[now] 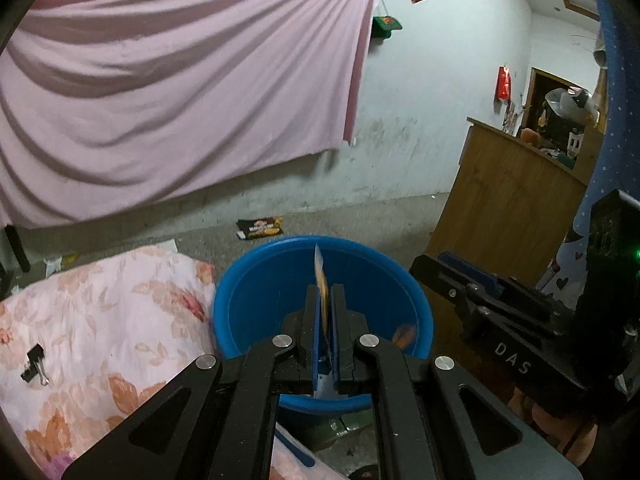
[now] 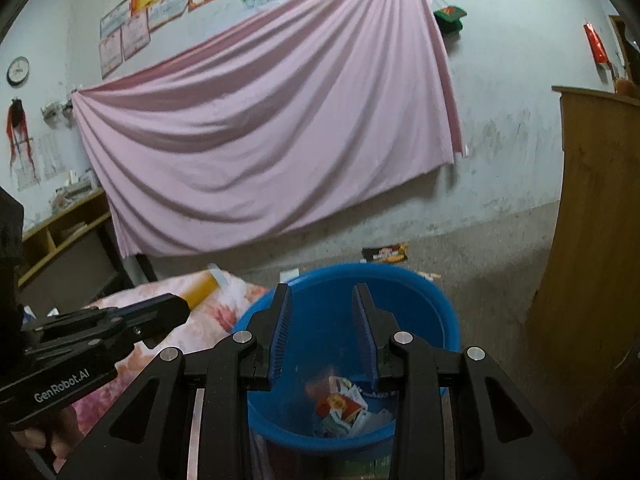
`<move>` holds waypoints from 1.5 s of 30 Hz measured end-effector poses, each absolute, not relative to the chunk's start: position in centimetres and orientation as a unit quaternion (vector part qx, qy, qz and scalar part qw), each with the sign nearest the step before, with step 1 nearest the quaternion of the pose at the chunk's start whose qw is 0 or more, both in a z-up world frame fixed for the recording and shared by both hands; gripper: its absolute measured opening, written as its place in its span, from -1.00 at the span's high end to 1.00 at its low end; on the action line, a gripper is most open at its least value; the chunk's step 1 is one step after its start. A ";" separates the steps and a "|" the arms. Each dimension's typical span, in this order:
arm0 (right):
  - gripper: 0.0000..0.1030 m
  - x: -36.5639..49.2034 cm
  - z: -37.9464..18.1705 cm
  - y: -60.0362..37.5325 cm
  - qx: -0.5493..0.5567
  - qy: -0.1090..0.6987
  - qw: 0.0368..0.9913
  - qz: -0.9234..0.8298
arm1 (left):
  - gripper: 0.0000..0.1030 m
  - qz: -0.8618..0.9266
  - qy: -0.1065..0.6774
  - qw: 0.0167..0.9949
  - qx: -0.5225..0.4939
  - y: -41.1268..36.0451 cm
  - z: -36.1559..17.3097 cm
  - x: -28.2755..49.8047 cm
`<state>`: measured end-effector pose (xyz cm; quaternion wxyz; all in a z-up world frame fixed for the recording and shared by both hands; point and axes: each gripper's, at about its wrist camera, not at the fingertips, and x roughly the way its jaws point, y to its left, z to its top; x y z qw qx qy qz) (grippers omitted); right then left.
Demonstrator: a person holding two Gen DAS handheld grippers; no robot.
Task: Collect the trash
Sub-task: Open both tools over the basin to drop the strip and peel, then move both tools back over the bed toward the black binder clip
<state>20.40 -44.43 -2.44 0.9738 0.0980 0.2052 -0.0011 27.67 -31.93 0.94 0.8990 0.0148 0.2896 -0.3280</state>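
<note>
Already several wrappers (image 2: 344,408) lie in the bottom of the blue basin (image 2: 424,304), seen between and below the fingers of the right gripper (image 2: 322,332), so part of the collecting is done; that gripper's jaws stand apart with nothing between them, poised over the near rim of the basin. Meanwhile the left gripper (image 1: 325,322) is clamped on a thin, flat piece of packet (image 1: 320,276), held edge-on, its top end poking up ahead of the fingertips; it sits over the basin's inside, so I judge this piece is about to be let go, though it is not yet released. Beyond the basin, ahead of both tools, a dark snack packet (image 1: 260,229) lies on the floor near the wall, not yet picked up; small scraps lie near it too, too blurred to name. To the left of the left gripper a flowered quilt (image 1: 100,320) carries a black binder clip (image 1: 34,368); whether that counts as trash I cannot tell. What remains, then, seems to be dropping the held piece and fetching the floor litter.
</note>
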 end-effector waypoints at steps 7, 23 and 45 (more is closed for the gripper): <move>0.32 20.6 -2.2 -44.4 0.104 0.209 0.972 0.003 | 0.42 -0.319 0.299 0.899 -0.014 -30.2 0.9 27.7; -0.69 19.9 2.3 -38.5 0.119 0.071 0.988 0.067 | -0.60 -0.167 0.189 0.962 -0.107 -17.4 5.4 25.4; -1.00 21.9 1.7 -25.4 0.022 -0.015 0.987 0.158 | -0.97 0.008 0.062 0.997 -0.032 -3.0 3.2 21.6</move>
